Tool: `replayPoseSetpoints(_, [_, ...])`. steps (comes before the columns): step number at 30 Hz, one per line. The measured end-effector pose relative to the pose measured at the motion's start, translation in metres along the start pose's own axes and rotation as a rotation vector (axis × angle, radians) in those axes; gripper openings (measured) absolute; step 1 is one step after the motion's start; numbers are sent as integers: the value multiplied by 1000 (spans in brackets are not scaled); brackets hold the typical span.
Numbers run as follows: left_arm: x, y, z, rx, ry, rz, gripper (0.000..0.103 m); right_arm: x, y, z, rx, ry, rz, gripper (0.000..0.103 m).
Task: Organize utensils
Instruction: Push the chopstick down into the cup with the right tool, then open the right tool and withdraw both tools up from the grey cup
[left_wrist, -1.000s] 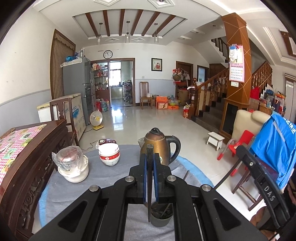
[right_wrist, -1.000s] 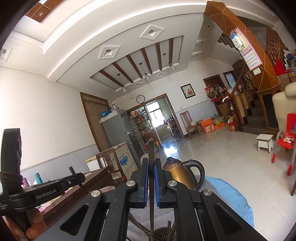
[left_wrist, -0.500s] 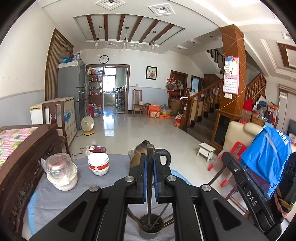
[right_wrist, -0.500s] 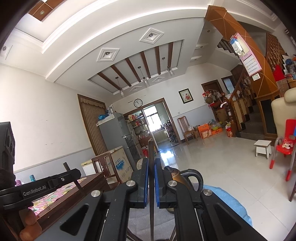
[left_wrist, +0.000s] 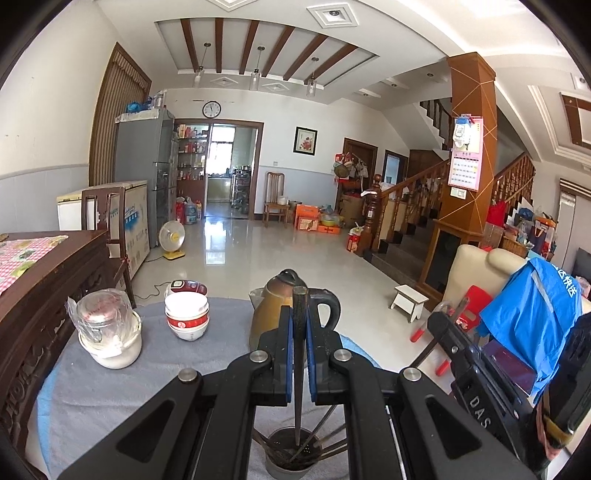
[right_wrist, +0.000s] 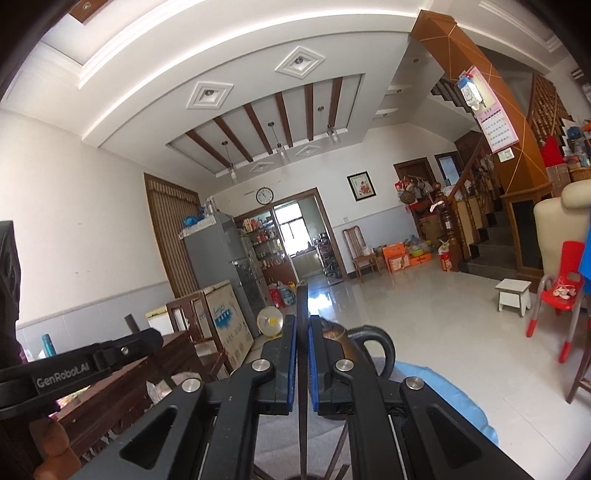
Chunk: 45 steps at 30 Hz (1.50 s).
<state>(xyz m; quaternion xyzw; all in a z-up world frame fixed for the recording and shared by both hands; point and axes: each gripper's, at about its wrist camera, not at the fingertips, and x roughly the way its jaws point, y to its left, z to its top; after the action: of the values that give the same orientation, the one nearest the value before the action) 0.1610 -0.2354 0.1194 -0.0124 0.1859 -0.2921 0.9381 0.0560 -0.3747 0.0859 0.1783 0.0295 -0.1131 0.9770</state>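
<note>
My left gripper (left_wrist: 299, 317) is shut on a dark chopstick (left_wrist: 298, 369) that stands upright, its lower tip inside a round grey holder (left_wrist: 275, 467) with several other chopsticks. My right gripper (right_wrist: 303, 325) is shut on a second dark chopstick (right_wrist: 303, 406), also upright; its lower end runs out of the bottom of the right wrist view. The right gripper's black body (left_wrist: 476, 376) shows at the right of the left wrist view, and the left gripper's body (right_wrist: 77, 369) at the left of the right wrist view.
A brown kettle (left_wrist: 271, 314) stands just behind the holder on the grey cloth (left_wrist: 110, 398). Stacked red and white bowls (left_wrist: 186, 319) and a wrapped glass jar (left_wrist: 101, 323) sit at the left. A dark wooden cabinet (left_wrist: 40, 295) borders the table's left side.
Both grippers shifted sideways and drew back a little with their chopsticks. In the left wrist view the holder now lies right under the chopstick, whose tip has entered it.
</note>
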Motion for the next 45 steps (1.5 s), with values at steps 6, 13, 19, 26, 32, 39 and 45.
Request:
replayPoseSetpoints(6, [13, 3, -14, -3, 22, 12, 7, 11, 7, -15, -20, 34, -10, 6])
replayPoseSetpoints(13, [23, 3, -32, -1, 65, 17, 7, 17, 8, -26, -32, 67, -12, 7])
replayPoseSetpoints(19, [27, 4, -41, -1, 84, 18, 7, 21, 4, -29, -31, 91, -17, 7])
replayPoseSetpoints(26, [31, 4, -48, -5, 105, 19, 7, 23, 3, -33, -28, 108, -21, 7])
replayPoseSetpoints(32, [34, 6, -53, -17, 119, 21, 7, 23, -1, -36, -23, 120, -27, 7])
replayPoseSetpoints(39, [36, 8, -58, -23, 125, 27, 7, 22, -1, -35, -27, 115, -27, 7])
replayPoseSetpoints(45, [38, 10, -60, -28, 138, 28, 7, 21, -3, -34, -13, 122, -19, 7])
